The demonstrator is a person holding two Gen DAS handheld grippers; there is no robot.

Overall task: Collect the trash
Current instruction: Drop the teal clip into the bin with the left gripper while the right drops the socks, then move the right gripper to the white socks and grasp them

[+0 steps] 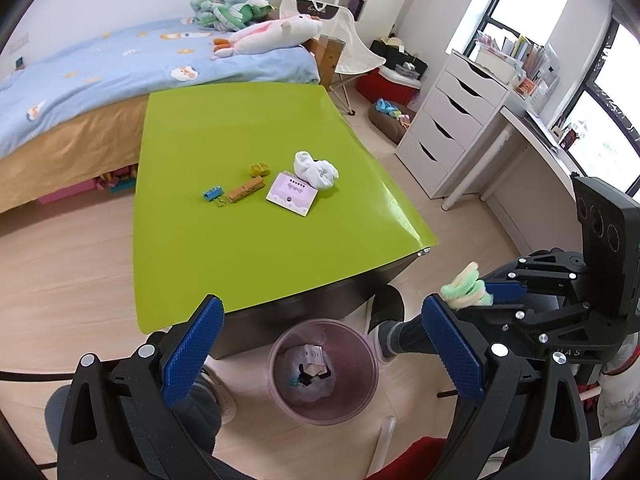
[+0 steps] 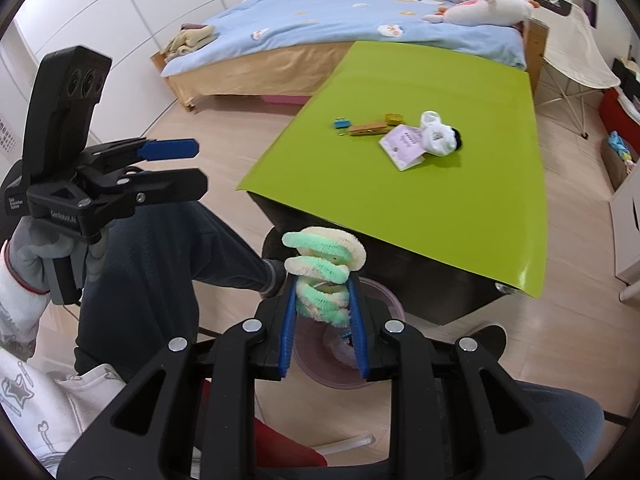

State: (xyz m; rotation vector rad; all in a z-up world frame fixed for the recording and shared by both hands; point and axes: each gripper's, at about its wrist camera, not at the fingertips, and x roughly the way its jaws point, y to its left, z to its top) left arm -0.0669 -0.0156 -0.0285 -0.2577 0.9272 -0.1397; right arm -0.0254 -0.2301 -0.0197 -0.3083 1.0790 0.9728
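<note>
My left gripper (image 1: 322,304) is open wide with nothing between its blue pads, hanging over a translucent pink trash bin (image 1: 362,392) on the floor that holds paper scraps. My right gripper (image 2: 323,284) is shut on a fuzzy green-and-cream coil (image 2: 324,256), just above the bin (image 2: 386,300). The left wrist view shows the coil (image 1: 466,284) at the right. On the green table (image 1: 240,248) lie a white sock bundle (image 1: 316,170), a pink card (image 1: 291,196), a wooden clothespin (image 1: 246,192), a blue binder clip (image 1: 212,193) and a yellow clip (image 1: 260,169).
A person's legs (image 2: 160,264) in dark trousers flank the bin under the table's near edge. A bed (image 1: 100,80) with plush toys stands behind the table. A white drawer unit (image 1: 448,128) and a folding chair (image 1: 352,52) stand at the right.
</note>
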